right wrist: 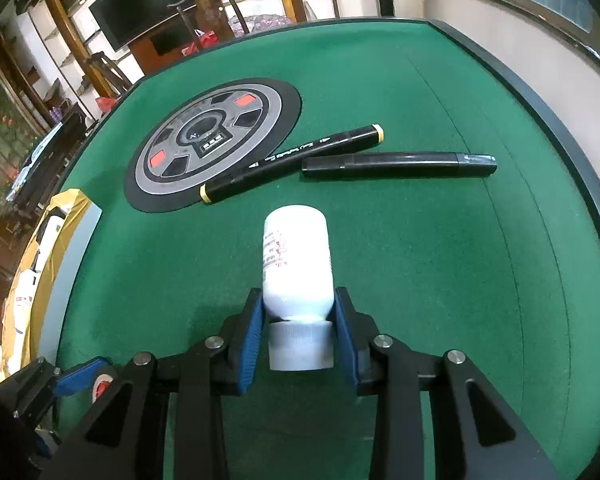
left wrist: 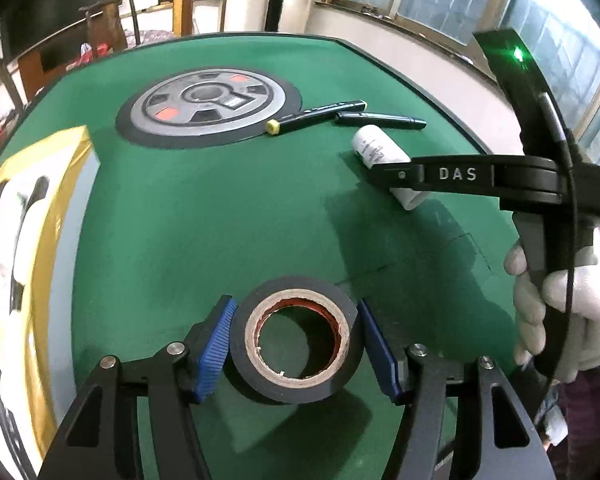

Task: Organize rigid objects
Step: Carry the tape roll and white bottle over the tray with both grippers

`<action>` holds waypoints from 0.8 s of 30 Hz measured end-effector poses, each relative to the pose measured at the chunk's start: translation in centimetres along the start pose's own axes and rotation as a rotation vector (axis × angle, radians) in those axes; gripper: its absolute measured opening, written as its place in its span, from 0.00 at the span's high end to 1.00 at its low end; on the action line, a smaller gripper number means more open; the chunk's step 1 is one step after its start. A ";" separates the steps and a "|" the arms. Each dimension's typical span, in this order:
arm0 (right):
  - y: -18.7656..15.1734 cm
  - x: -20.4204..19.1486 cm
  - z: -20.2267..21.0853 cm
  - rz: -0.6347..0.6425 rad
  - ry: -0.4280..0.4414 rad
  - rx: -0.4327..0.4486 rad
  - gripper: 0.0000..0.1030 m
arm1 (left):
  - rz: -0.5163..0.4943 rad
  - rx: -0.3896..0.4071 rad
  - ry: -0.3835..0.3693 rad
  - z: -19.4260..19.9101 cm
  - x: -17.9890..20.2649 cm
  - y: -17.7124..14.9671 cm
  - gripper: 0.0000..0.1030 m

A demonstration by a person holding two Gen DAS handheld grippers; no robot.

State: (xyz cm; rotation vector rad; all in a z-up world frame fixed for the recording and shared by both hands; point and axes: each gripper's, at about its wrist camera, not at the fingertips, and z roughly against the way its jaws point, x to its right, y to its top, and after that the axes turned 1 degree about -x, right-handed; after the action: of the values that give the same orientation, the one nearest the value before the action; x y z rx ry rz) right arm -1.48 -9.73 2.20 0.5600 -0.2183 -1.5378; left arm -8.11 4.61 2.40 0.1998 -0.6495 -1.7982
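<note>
The green felt surface [right wrist: 440, 240] carries everything, with a yellow-edged box [left wrist: 40, 220] off at nine o'clock (its contents too blurred to name). Next in size is the round grey dial plate [right wrist: 214, 140] set into the felt at eleven o'clock from the right gripper. Then the black tape roll [left wrist: 296, 340], lying flat with its hole upward, sits squarely between the blue pads of the left gripper [left wrist: 296, 344]; the jaws stand at the roll's width, the left pad touching, the right pad touching or nearly so, and I cannot tell whether they are pressing. The white bottle [right wrist: 296, 264] lies on its side, long axis running straight out at twelve o'clock from the right gripper [right wrist: 300, 328], cap end nearest; the jaws are narrowed on its shoulder just above the grey cap [right wrist: 300, 346], holding it. Smallest are two black markers [right wrist: 396, 164], side by side beyond the bottle at one o'clock, nearer the right hand than the left.
</note>
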 end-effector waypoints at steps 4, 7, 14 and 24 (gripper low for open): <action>-0.6 0.6 0.5 -0.044 0.036 0.001 0.68 | 0.040 0.013 -0.023 1.1 -1.0 -0.9 0.36; -1.2 0.8 1.0 -0.062 0.073 -0.001 0.68 | 0.061 0.039 -0.044 2.3 -1.5 -1.3 0.36; -2.2 -1.4 3.7 -0.035 0.150 0.039 0.68 | 0.092 0.113 -0.085 6.4 -2.2 -1.9 0.36; -2.2 -9.1 6.0 0.089 0.295 0.045 0.68 | 0.221 0.241 0.035 13.3 -9.9 -3.8 0.36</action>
State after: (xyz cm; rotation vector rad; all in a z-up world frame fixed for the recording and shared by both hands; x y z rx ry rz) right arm -6.65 -1.92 8.25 0.7940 -0.0505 -1.3487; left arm -13.99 18.85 9.66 0.3087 -0.8300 -1.5006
